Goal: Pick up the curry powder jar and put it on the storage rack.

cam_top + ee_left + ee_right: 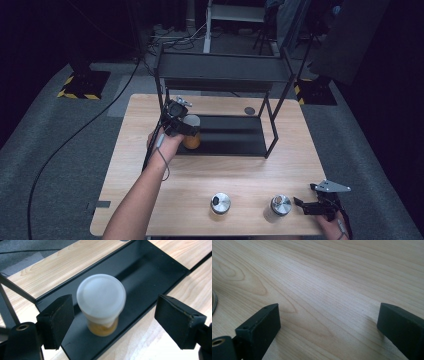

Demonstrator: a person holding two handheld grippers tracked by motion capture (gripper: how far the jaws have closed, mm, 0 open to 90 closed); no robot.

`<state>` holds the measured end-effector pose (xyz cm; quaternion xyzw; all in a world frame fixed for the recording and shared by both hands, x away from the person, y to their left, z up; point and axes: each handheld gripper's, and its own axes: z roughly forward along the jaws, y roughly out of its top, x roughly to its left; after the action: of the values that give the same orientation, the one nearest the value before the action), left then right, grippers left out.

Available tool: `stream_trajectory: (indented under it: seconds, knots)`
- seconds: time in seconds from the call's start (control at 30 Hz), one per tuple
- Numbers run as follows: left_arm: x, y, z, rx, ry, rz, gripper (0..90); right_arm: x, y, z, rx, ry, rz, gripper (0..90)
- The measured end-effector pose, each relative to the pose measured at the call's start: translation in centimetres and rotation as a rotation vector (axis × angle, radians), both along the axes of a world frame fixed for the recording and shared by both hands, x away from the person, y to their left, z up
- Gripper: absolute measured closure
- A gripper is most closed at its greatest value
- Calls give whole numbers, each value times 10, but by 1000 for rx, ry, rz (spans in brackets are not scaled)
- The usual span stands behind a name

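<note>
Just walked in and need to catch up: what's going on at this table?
A person works with two handheld grippers. The left gripper stands open around a white-lidded jar of amber stuff that stands on the black rack's bottom shelf, its pads clear of it. The right gripper rests open near two metal-capped jars at the table's near edge.

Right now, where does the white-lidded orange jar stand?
In the high view the jar stands at the left end of the black rack's bottom shelf, between the open left gripper's jaws, untouched.

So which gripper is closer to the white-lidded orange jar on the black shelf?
Left. The left gripper stands open right over the jar, a jaw on either side, not touching. The right gripper rests far away, at the table's near right corner.
</note>
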<state>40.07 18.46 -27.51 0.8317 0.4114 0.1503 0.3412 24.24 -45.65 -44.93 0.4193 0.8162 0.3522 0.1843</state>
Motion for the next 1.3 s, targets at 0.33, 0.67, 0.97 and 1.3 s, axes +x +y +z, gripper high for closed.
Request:
stream_trajectory:
  seconds: [0.33, 0.67, 0.97, 1.3]
  knots:
    - [-37, 26, -5, -14, -27, 13, 159, 1, 0, 0, 0, 0, 6, 49]
    - [-78, 54, -16, -27, -60, 21, 159, 1, 0, 0, 0, 0, 8, 48]
    - [-106, 73, -32, -44, -80, 20, 158, 1, 0, 0, 0, 0, 8, 49]
    - [-124, 96, -52, -44, -90, 37, 132, 1, 0, 0, 0, 0, 8, 48]
